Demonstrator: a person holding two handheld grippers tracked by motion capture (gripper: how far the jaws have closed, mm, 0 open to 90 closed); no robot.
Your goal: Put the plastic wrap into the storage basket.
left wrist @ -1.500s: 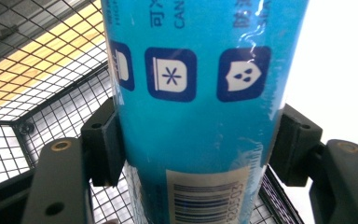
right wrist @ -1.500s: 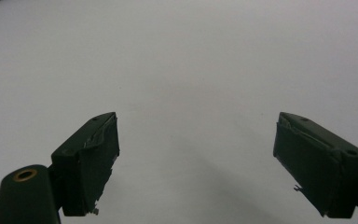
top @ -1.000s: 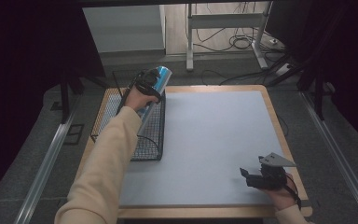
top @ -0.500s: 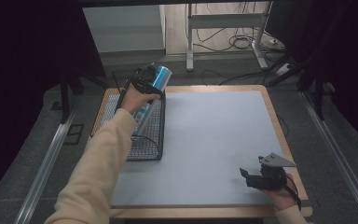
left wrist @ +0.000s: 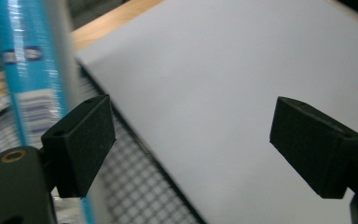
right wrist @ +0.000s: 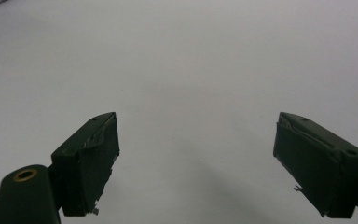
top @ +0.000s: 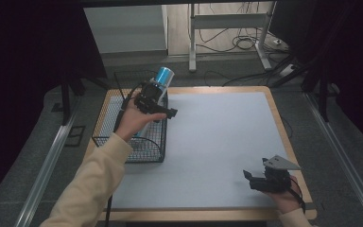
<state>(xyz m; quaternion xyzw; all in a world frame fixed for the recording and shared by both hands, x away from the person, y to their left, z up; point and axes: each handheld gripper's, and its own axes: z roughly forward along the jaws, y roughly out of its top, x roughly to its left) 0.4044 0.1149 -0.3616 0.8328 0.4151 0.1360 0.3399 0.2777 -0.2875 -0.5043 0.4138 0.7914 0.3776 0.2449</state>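
At the left of the high view a black wire basket sits on the table's left edge, and a blue-and-silver tube leans in it, its top sticking out past the far rim. The left gripper hangs over the basket's right side, just beside the tube and apart from it; its jaws have just been opening and stand wide with nothing between them. In the left gripper view the tube runs past the outer side of the left jaw, possibly brushing it, though the blur leaves that unsure. A grey mat covers the wooden table. Near its front right corner the right gripper rests low over the mat, jaws wide and empty. Beyond the table lie a grey floor, metal legs and cables.
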